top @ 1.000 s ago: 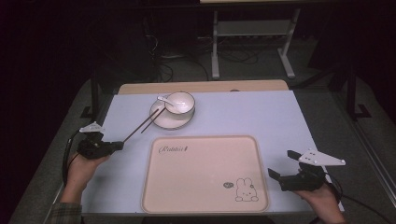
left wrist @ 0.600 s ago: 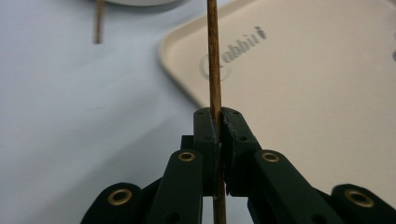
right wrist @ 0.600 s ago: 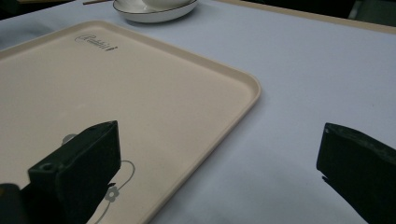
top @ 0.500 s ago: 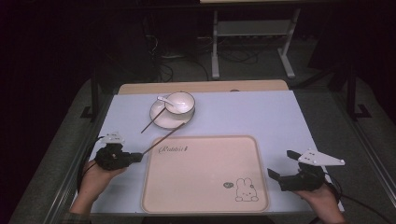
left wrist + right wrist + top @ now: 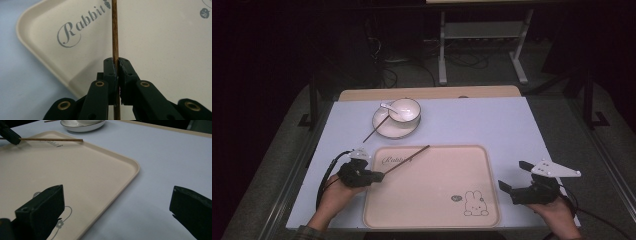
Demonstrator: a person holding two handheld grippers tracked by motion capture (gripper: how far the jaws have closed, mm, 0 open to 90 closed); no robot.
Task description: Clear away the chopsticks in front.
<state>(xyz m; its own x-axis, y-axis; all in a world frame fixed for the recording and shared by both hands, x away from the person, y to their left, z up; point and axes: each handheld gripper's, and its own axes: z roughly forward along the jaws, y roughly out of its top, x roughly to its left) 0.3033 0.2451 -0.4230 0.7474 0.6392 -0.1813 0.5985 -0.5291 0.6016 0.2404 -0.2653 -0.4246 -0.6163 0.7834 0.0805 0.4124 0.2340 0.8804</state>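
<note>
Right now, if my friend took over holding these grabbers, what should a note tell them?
Left hand-held gripper: shut on one chopstick, held near its end, the rest slanting over the tray's top left corner by the word Rabbit.
Right hand-held gripper: open, holding nothing, at the tray's right edge near the rabbit drawing.
Other things: the second chopstick leans on the plate at the back of the table; the bowl on that plate has a spoon in it.
Done: one chopstick lifted.
Left, probably: lay it on the tray, then fetch the other.
</note>
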